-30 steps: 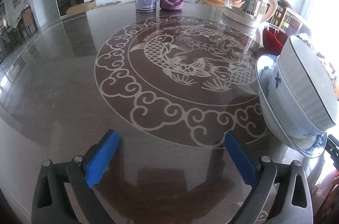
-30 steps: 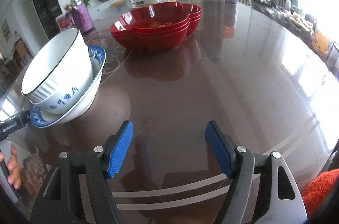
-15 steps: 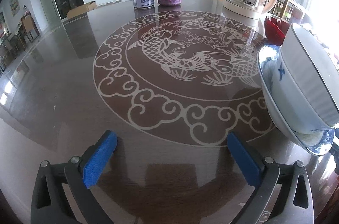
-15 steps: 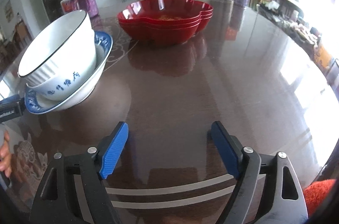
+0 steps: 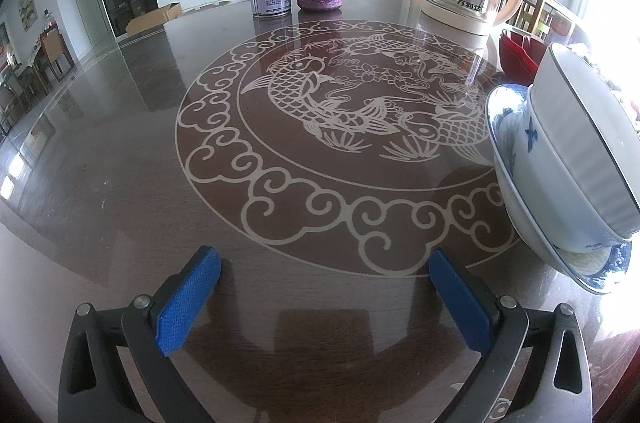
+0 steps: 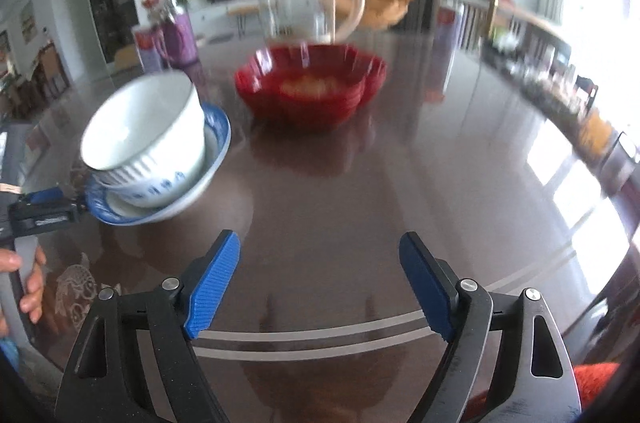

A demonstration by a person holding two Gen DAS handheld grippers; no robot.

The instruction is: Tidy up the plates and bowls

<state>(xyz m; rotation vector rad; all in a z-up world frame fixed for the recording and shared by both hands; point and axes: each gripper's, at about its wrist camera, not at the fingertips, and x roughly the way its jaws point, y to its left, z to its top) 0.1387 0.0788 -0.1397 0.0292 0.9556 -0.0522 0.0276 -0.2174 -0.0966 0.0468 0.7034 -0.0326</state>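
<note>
The white bowl [image 6: 144, 127] sits tilted in the blue plate [image 6: 192, 199] on the worktop [image 6: 400, 183], to the left of the right gripper [image 6: 320, 279]. The left gripper [image 5: 324, 299] is nearer. Both grippers are wide apart and hold nothing.
</note>
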